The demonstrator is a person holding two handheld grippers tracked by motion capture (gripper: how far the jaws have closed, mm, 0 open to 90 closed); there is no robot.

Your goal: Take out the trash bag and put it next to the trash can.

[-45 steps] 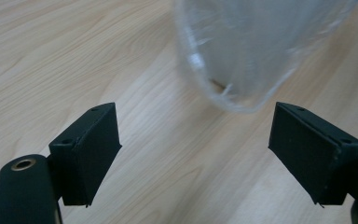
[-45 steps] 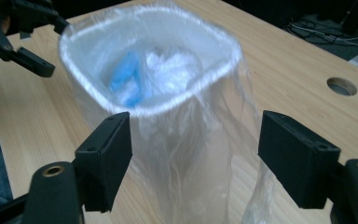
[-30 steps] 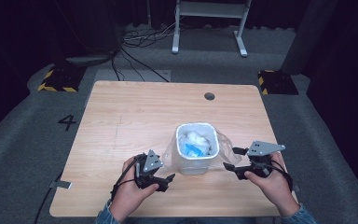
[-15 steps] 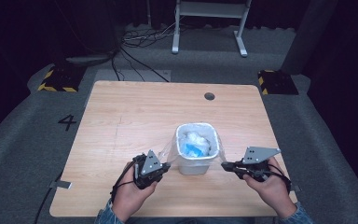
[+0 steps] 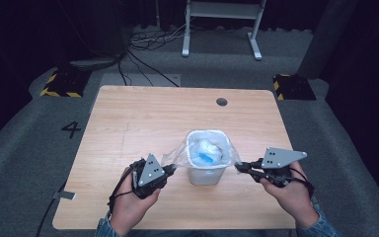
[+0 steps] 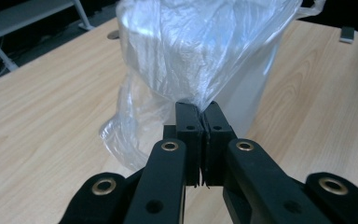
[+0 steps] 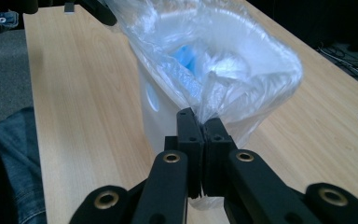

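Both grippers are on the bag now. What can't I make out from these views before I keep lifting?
- Contents of the plastic bag: high view, too small; right gripper view, film blurs the blue item.
- Bin base: left gripper view, the left gripper and draped film cover it.
- Bite of the right gripper: pads hide the pinched film.

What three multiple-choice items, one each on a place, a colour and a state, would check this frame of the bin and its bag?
1. Where does the white bin stand?
A. between the two grippers
B. at the table's far edge
C. on the floor

2. What colour is the item inside the clear plastic bag?
A. red
B. blue
C. green

3. How is the left hand-held gripper?
A. wide open
B. shut on nothing
C. shut on the bag's edge

Answers: 1 A, the high view shows it between the left and the right hand-held gripper; 2 B, a blue item shows through; 3 C, film is pinched between its jaws.
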